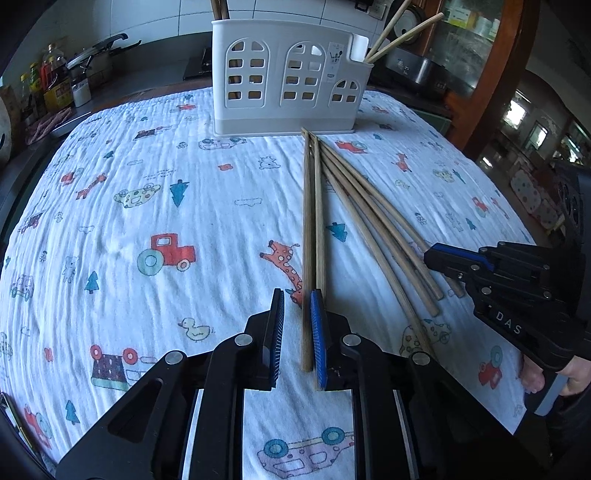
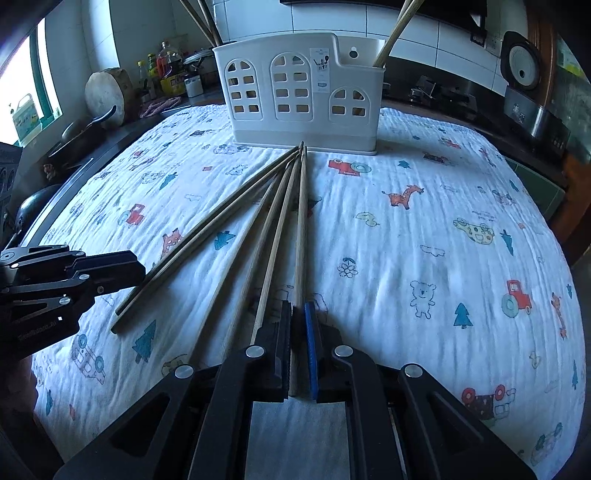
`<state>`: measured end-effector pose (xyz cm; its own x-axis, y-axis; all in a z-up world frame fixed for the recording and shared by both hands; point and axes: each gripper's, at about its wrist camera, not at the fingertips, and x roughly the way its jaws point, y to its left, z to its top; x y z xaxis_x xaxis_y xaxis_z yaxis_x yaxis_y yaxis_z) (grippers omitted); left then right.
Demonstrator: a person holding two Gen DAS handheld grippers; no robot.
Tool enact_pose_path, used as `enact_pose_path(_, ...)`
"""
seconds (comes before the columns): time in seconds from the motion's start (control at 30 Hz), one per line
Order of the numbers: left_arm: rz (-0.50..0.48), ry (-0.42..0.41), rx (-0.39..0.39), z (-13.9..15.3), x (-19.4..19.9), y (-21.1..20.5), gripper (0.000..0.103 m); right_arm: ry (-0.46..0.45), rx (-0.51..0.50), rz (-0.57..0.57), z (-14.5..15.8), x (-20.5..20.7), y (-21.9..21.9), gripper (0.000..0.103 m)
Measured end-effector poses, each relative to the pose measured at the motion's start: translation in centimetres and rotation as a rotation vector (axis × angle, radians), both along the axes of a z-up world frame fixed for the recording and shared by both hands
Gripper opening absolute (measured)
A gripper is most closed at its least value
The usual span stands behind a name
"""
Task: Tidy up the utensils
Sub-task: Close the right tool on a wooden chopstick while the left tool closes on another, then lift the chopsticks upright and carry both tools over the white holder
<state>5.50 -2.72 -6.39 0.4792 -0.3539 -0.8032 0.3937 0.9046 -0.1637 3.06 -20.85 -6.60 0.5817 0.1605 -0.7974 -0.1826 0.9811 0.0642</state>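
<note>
Right tongs clamp chopstick — left tongs narrowly apart.

Cloth over table: white crinkled cotton-like weave, matt, printed cartoon cars and trees. I read chopsticks as bare wood, tan, matt, grain faintly visible. Utensil holder: off-white plastic, smooth, slight sheen, cut-out window holes. Left gripper: black matt hard frame, shiny metal rivets; blue ribbed pads, rubbery look. Right gripper same build. Wall tiles behind: white, glossy.
</note>
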Motion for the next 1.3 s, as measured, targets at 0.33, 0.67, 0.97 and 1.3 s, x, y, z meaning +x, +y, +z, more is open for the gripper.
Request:
enact_pose_path(0.33,0.004,0.012,0.012,-0.3,0.3,-0.5,0.008,0.000,-0.004,0.004,-0.1,-0.3,-0.3,0.007)
enact_pose_path(0.67,0.017,0.021,0.010,-0.9,0.4,-1.1,0.007,-0.011,-0.008,0.008,-0.2,-0.6,-0.3,0.007)
enact_pose_path(0.97,0.016,-0.005,0.009,0.9,0.0,-1.0,0.006,-0.044,0.000,0.004,0.6,-1.1,-0.4,0.007)
enact_pose_path(1.3,0.030,-0.142,-0.030,6.5,-0.9,0.2,0.006,-0.192,0.007,0.005,7.1,-1.7,-1.1,0.007)
